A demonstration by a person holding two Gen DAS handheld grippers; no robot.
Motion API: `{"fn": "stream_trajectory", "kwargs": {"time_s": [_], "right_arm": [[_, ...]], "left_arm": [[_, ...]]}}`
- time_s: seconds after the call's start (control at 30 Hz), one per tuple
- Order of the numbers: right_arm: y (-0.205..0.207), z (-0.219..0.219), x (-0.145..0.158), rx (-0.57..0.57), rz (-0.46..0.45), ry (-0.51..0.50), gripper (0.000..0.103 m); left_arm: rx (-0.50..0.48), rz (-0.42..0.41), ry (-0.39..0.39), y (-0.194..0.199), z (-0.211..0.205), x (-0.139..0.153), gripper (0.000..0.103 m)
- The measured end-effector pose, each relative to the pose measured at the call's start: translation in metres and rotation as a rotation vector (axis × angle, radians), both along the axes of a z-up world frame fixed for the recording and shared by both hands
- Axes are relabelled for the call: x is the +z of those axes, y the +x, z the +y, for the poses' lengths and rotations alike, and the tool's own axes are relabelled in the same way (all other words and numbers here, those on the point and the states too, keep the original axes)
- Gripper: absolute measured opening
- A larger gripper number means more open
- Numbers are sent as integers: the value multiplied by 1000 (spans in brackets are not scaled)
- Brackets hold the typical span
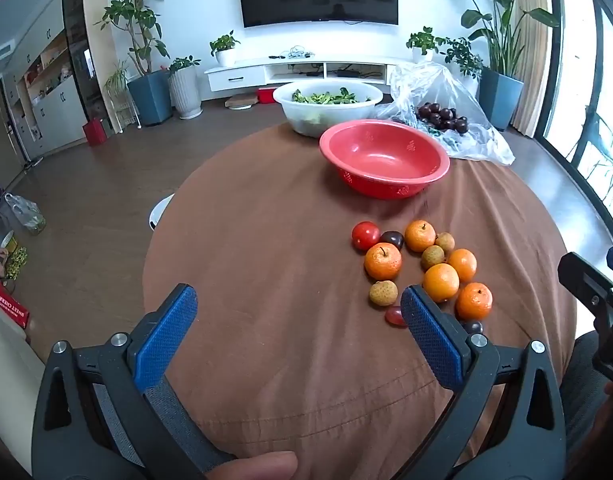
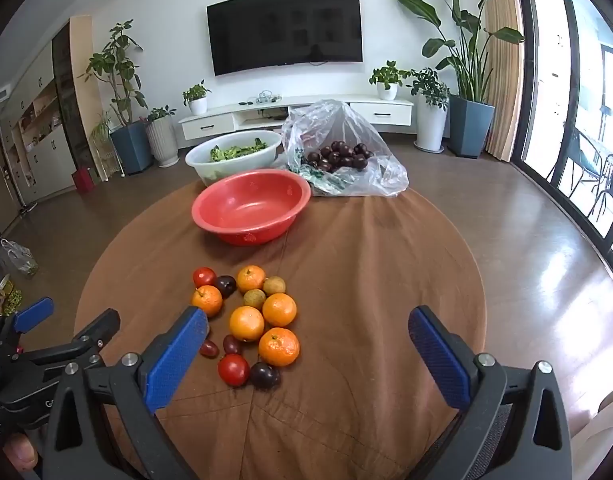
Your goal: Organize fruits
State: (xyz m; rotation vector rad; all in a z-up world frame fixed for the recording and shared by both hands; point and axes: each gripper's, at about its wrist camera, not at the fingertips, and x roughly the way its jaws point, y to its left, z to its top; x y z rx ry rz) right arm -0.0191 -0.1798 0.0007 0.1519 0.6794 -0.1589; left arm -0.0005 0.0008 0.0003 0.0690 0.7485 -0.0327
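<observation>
A red box (image 1: 8,307) at the floor's left edge reads "SWEET CHERRIES" (smaller print illegible).

My left wrist view sits just behind the left tool (image 1: 298,304) and looks forward and down along its fingers over the brown tabletop (image 1: 266,264), close to the near edge. The fruit pile (image 1: 426,268) lies ahead and to the right of that tool. My right wrist view rides behind the right tool (image 2: 308,328), tilted down alike, with the same pile ahead to its left. Both views share the red bowl (image 1: 386,158), the pile, and the far wall with its television (image 2: 286,28).
</observation>
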Motion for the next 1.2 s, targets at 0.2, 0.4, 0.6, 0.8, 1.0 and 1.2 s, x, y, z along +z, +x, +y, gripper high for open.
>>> {"fn": "stream_trajectory", "kwargs": {"time_s": [0.2, 0.4, 0.6, 0.8, 1.0, 1.2], "right_arm": [[-1, 0, 0, 4, 22, -15, 103], [9, 7, -11, 7, 43, -19, 103], [9, 7, -9, 7, 44, -18, 103], [10, 10, -11, 9, 45, -21, 103], [9, 12, -12, 13, 46, -20, 103], [9, 13, -13, 15, 48, -20, 103]], "left_arm": [[10, 30, 2, 8, 2, -6, 103], [6, 38, -8, 10, 3, -6, 103], [5, 40, -11, 10, 3, -9, 103], [7, 38, -13, 10, 1, -11, 103], [6, 40, -15, 9, 2, -11, 103], [3, 43, -15, 9, 1, -14, 103]]}}
